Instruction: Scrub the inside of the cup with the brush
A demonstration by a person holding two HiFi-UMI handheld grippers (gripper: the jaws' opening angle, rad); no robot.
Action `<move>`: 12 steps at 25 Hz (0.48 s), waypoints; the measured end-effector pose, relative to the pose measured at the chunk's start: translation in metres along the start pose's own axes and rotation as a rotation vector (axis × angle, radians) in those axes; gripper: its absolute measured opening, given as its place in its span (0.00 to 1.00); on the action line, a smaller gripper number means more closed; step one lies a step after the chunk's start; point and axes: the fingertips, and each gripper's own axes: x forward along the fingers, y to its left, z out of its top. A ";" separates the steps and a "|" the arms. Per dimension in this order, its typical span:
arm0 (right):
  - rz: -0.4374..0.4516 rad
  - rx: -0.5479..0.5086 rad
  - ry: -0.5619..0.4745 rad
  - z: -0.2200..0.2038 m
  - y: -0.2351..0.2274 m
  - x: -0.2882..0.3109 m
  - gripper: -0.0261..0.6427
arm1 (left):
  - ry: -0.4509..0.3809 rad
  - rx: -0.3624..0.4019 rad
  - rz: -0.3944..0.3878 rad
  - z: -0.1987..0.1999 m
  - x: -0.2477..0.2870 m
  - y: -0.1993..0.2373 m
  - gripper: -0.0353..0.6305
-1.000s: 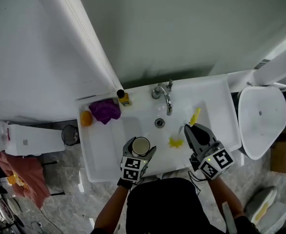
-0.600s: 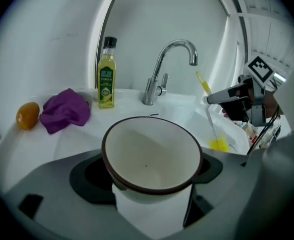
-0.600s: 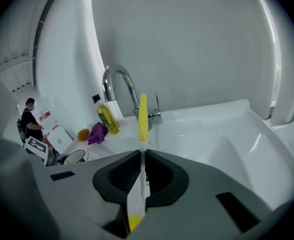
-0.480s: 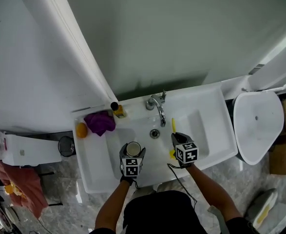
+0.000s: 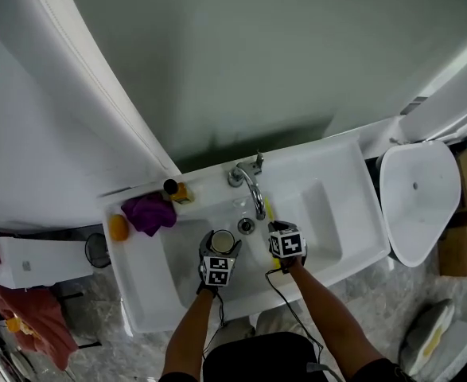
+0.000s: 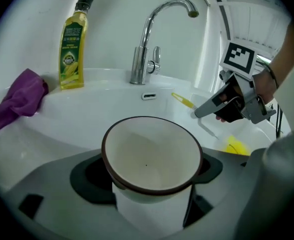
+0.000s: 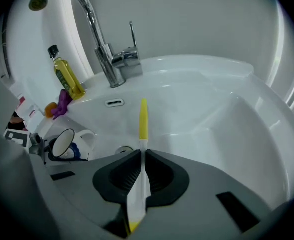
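Made out no brand on the oil bottle (image 6: 71,49): yellow label with a green emblem, print too small to read. Noted black-and-white square markers on each gripper's cube. Saw the left gripper (image 6: 149,184) clamped on the cup (image 6: 147,154), white with a dark brown rim, upright and mouth up, over the sink (image 7: 227,114) near the drain (image 5: 247,226). Saw the right gripper (image 7: 142,159) pinched on the brush (image 7: 143,124), white handle between the jaws, yellow head pointing toward the overflow slot (image 6: 148,96), to the right of the cup and apart from it. Noted the faucet (image 6: 147,39) arching over the basin behind both grippers, the bottle on the ledge to its left, a purple cloth (image 6: 16,99) and an orange thing (image 5: 118,227) further left, and a yellow scrap (image 6: 235,145) in the basin beside the right gripper.
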 end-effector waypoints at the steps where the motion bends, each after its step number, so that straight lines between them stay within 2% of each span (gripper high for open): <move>1: -0.006 0.011 -0.008 0.000 -0.003 0.003 0.12 | 0.001 0.017 0.000 -0.001 0.005 0.000 0.70; 3: -0.005 0.025 -0.036 0.001 -0.006 0.007 0.12 | 0.003 0.038 0.002 -0.004 0.013 0.000 0.70; 7: 0.010 0.059 -0.056 -0.002 -0.007 0.010 0.12 | 0.011 0.030 0.017 -0.015 0.017 0.003 0.70; 10: -0.014 0.083 -0.033 -0.007 -0.015 0.010 0.12 | 0.024 0.007 0.034 -0.024 0.015 0.006 0.70; 12: -0.029 0.125 0.020 -0.023 -0.023 0.014 0.13 | 0.021 -0.008 0.039 -0.027 0.014 0.007 0.70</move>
